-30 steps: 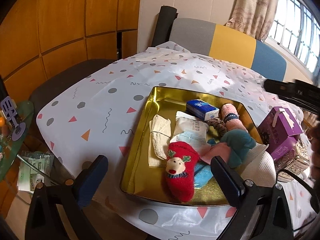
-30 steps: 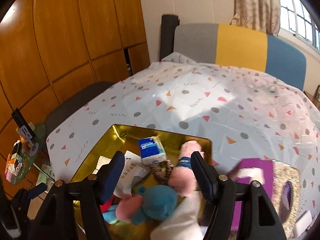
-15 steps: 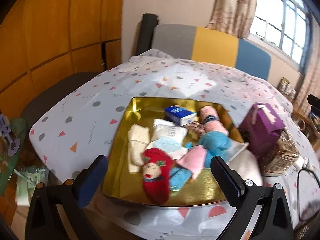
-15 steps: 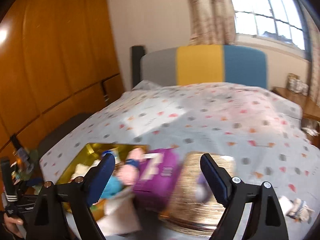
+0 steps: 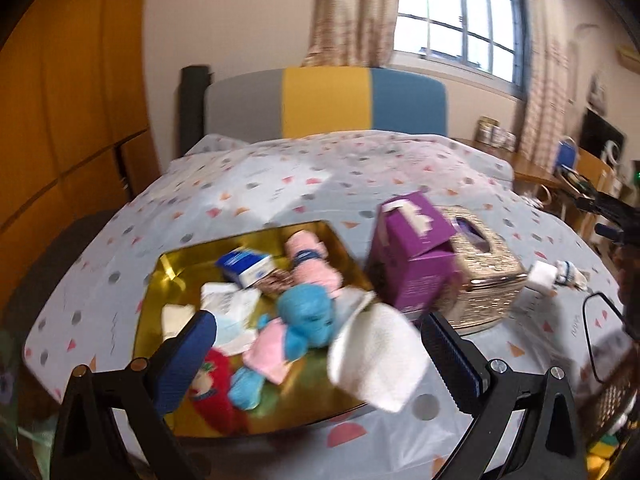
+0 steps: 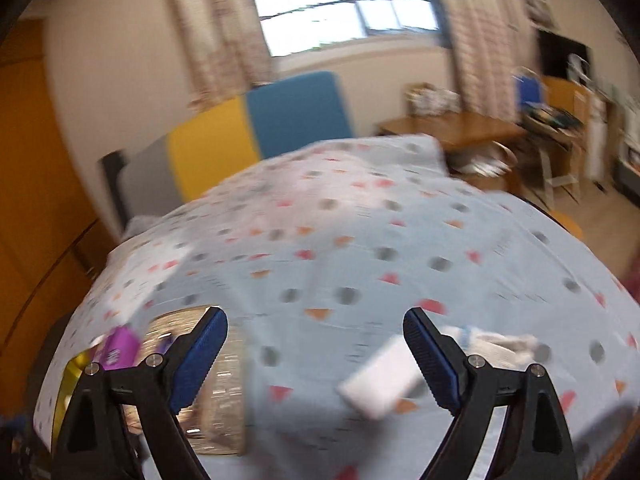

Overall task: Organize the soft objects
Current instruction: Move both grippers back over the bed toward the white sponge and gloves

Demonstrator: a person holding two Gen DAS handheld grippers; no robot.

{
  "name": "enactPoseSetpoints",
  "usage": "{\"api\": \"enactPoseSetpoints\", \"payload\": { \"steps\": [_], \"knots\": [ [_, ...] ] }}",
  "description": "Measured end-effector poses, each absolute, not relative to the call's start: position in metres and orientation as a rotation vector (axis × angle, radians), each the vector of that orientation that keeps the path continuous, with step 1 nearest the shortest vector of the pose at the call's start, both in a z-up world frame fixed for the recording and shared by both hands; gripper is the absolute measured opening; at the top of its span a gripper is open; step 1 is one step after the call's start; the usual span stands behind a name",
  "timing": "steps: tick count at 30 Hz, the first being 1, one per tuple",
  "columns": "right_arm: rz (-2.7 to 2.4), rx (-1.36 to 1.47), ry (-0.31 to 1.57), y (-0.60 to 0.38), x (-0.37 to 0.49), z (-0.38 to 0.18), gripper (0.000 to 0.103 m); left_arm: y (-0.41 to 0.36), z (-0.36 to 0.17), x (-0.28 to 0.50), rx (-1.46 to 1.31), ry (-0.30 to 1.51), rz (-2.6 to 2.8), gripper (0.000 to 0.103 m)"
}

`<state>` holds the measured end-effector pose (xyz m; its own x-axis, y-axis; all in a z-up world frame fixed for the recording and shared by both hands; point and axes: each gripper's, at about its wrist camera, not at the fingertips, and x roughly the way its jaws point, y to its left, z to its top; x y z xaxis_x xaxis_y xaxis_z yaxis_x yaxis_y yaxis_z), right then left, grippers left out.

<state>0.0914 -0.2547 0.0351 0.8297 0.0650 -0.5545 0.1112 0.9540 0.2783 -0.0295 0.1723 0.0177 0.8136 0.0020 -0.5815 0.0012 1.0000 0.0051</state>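
Purple box (image 5: 414,248) beside glittery tissue box (image 5: 484,276).

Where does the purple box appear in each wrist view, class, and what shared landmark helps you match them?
Left wrist: purple box right of centre, between the gold tray and the glittery tissue box.
Right wrist: purple box, blurred, at lower left, beside the left fingertip.
Shared landmark: the glittery tissue box.

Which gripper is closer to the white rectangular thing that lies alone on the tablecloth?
Right. The right gripper hovers over the white rectangular thing, jaws opening, nothing between them. The left gripper is over the gold tray, beyond the purple box.
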Motion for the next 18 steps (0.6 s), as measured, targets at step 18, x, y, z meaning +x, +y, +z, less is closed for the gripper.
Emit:
{"api": "enactPoseSetpoints", "payload": {
  "steps": [18],
  "knots": [
    [-0.410,0.690,0.517,-0.390,0.055,-0.008,0.092,0.016,0.054,0.017,0.209,0.588,-0.387,0.103]
  ]
}}
